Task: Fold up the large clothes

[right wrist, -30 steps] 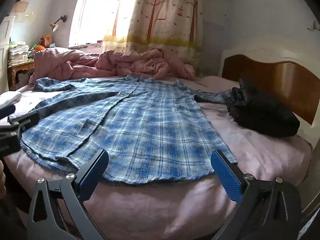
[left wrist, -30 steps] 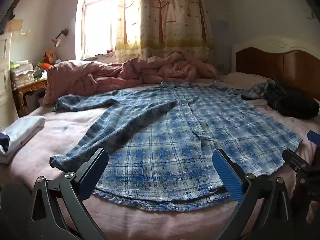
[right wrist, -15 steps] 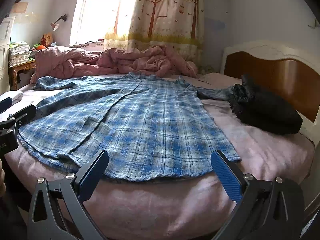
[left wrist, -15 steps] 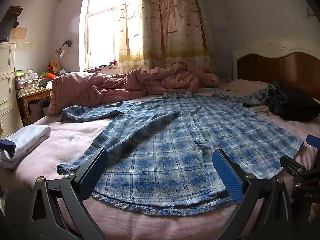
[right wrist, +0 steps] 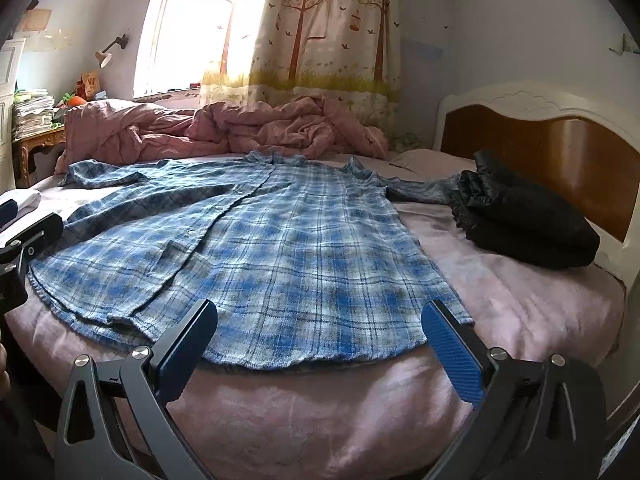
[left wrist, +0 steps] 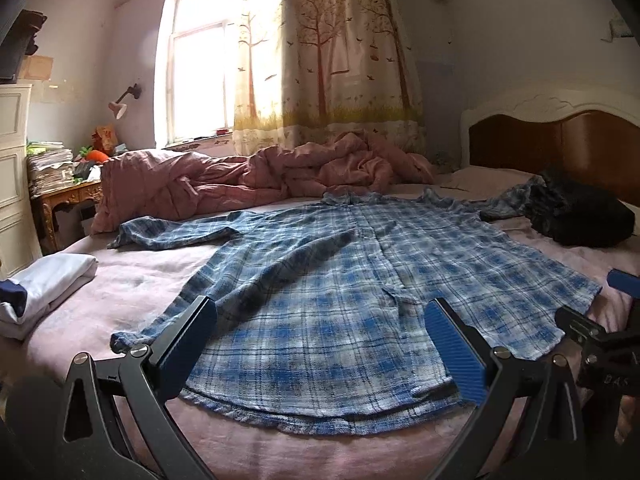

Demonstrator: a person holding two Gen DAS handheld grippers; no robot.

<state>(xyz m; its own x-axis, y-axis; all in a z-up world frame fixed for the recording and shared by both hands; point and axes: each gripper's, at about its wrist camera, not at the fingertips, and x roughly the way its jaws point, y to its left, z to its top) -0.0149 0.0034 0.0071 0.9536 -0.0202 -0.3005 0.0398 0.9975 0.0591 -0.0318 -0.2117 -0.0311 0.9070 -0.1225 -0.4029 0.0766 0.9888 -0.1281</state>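
Large blue-and-white plaid flannel shirt (left wrist: 360, 300) lies spread flat on the pink-sheeted bed (right wrist: 320, 412), collar far, hem nearest. Left gripper (left wrist: 320, 336) and right gripper (right wrist: 320, 336) both gape wide, empty, just short of hem. Long axis runs away from them; each faces its own hem corner.

Your left claw (left wrist: 320, 344) hangs above the hem of the blue plaid shirt (left wrist: 360, 280), jaws spread wide, gripping nothing. The shirt lies flat on the pink bed (left wrist: 132, 272), one sleeve folded across its front. Your right claw (left wrist: 600, 320) shows partly at the right edge. Folded white cloth (left wrist: 48, 284) sits left.
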